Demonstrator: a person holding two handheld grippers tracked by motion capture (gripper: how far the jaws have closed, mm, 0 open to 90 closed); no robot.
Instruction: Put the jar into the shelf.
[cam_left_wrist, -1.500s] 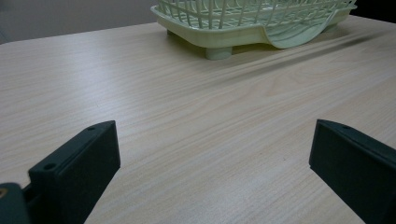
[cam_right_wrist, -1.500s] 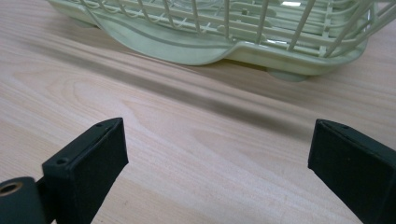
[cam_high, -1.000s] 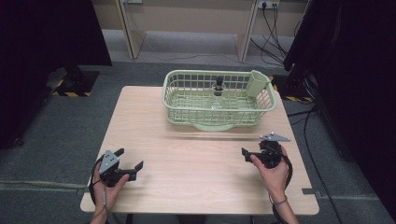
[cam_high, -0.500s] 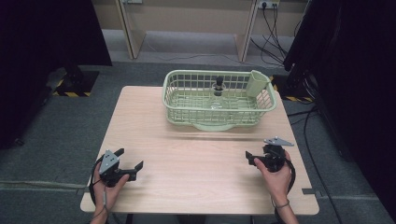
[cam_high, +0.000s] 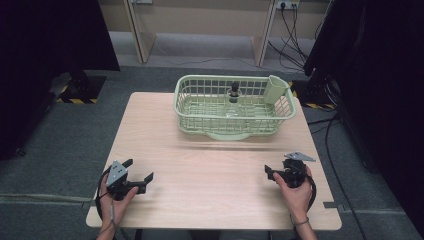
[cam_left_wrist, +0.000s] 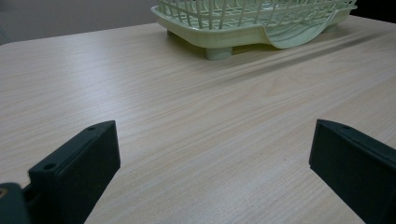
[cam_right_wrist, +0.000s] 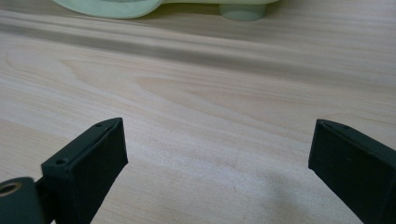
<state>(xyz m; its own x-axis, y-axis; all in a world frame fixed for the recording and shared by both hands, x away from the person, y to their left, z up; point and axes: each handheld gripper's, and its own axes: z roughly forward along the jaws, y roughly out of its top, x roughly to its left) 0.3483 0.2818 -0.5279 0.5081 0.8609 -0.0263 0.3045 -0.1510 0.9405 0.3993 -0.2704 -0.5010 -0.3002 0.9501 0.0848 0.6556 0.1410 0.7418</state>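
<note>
Right tool (cam_high: 278, 172) has dropped back toward us, away from the basket (cam_high: 200, 122); left tool (cam_high: 137, 175) unchanged. Both gape wide, empty, near table (cam_high: 210, 185) edge. Bottle (cam_high: 233, 100) sits inside the basket, untouched.

I found no text, label, brand or number that I could read anywhere. The only sign-like marks I saw were yellow-and-black hazard stripes (cam_high: 75, 100) on the floor left of the table, and another striped strip (cam_high: 311, 105) behind the basket (cam_high: 200, 122).
</note>
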